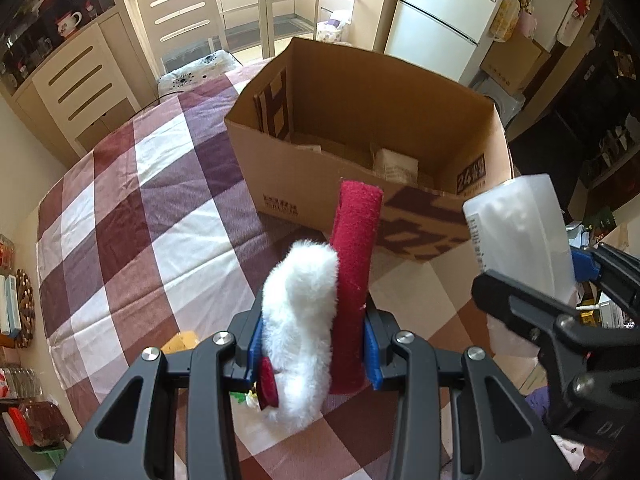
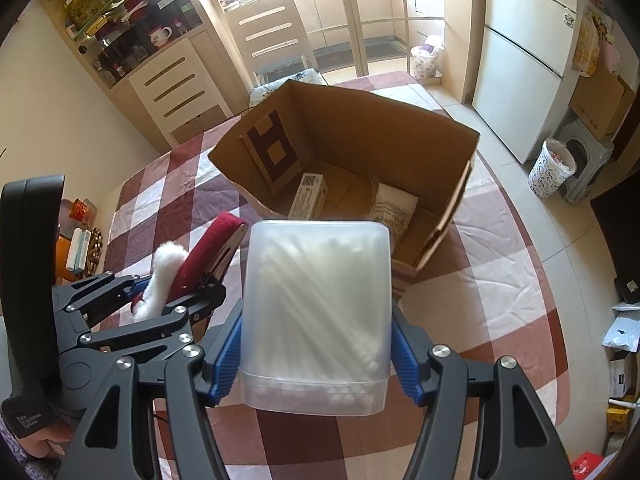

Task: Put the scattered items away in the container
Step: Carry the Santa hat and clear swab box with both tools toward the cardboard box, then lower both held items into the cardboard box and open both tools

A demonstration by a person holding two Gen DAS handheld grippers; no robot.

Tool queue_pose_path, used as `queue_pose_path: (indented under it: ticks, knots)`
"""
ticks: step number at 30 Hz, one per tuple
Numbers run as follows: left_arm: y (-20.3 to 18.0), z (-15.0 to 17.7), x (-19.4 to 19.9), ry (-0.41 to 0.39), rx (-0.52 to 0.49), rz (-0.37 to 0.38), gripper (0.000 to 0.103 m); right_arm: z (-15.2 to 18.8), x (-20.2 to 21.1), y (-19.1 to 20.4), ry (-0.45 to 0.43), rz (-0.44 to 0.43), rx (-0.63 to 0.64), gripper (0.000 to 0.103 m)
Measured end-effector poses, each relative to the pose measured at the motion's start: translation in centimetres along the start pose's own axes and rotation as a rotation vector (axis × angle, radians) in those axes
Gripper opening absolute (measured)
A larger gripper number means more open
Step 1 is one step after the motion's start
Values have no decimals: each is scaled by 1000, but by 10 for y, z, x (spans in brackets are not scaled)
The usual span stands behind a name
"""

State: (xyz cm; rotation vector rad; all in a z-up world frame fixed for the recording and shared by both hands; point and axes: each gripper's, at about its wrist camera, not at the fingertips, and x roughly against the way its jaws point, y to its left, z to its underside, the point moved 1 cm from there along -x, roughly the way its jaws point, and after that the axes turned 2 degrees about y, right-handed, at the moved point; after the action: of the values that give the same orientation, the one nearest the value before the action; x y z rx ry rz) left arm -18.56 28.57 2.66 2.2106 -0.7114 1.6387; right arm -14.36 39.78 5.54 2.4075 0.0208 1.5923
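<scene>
A: Note your grips. Your left gripper [image 1: 312, 344] is clamped on a red-and-white plush item [image 1: 320, 308]; your right gripper [image 2: 316, 354] is clamped on a translucent cotton-swab box [image 2: 318, 312].

B: And the container?

A: The open cardboard box [image 2: 452, 204] stands on the checked tablecloth [image 2: 500, 280], ahead of both items. Inside it: a small white carton [image 2: 308, 196] and a printed packet [image 2: 394, 208]. Your swab box is full of swabs.

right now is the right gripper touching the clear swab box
Touching: in the right wrist view both blue pads of the right gripper press the sides of the swab box, holding it up.
</scene>
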Motion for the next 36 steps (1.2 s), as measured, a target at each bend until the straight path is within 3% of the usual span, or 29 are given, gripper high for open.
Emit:
queue_pose_path:
  ticks: [27,36]
  knots:
    - [-5,-70,10,-76,-35,9,40,-52,12,-15,-66,6,-13,66]
    - [-3,-121,-2,-96,-29,96,40,-87,2,-34,-110,-5,-60,66]
